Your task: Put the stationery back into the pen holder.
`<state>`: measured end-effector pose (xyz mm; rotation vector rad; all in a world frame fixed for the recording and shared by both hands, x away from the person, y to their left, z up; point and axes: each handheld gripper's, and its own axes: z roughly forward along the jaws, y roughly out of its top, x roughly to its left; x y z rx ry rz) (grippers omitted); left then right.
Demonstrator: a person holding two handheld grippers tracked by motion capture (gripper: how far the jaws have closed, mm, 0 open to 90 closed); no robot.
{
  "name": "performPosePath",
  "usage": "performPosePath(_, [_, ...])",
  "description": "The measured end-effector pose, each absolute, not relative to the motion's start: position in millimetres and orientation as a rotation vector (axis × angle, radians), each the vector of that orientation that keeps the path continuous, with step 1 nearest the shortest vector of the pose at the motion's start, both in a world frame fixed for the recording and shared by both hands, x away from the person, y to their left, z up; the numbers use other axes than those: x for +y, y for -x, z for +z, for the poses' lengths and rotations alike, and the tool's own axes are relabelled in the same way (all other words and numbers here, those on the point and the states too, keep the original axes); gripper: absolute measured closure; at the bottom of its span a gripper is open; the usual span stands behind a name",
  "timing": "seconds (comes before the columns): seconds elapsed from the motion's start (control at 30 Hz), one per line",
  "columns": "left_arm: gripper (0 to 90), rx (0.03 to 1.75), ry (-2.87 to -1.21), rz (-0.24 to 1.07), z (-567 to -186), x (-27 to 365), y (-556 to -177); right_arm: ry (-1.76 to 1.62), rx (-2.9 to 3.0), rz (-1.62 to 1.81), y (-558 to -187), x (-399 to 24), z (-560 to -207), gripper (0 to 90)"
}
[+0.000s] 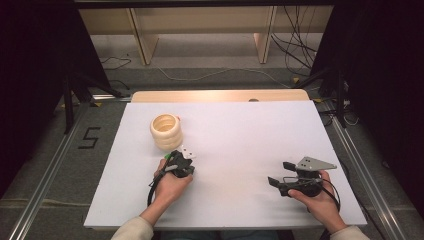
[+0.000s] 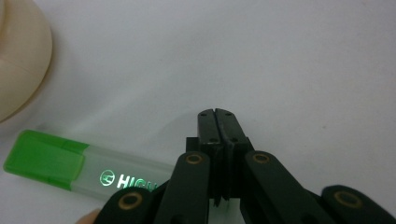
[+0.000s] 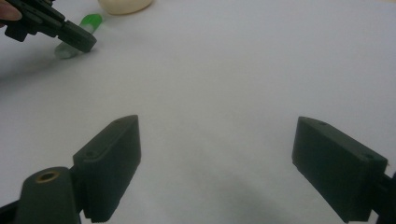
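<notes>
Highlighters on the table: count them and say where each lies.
1. The green-capped highlighter lies flat on the white table, just left of the shut left gripper, near the cream ribbed holder. Others could be inside the holder.

The bench (image 1: pixel 240 130) carries one cream ribbed holder (image 1: pixel 166 131), at about ten o'clock. One green-capped highlighter (image 2: pixel 60 163) lies just beside it. Two claws sit over the bench: one left claw (image 2: pixel 217 116), one right claw (image 3: pixel 217 168).
</notes>
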<state>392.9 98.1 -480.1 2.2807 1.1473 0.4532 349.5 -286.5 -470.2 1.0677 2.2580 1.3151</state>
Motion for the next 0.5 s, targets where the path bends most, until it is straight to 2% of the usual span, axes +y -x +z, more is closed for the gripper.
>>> performPosePath(0.5, [89.7, 1.158, -2.341, 0.423, -475.3, 104.8, -380.8, -1.075, 2.26, 1.316, -348.6, -286.8, -470.0, 16.5])
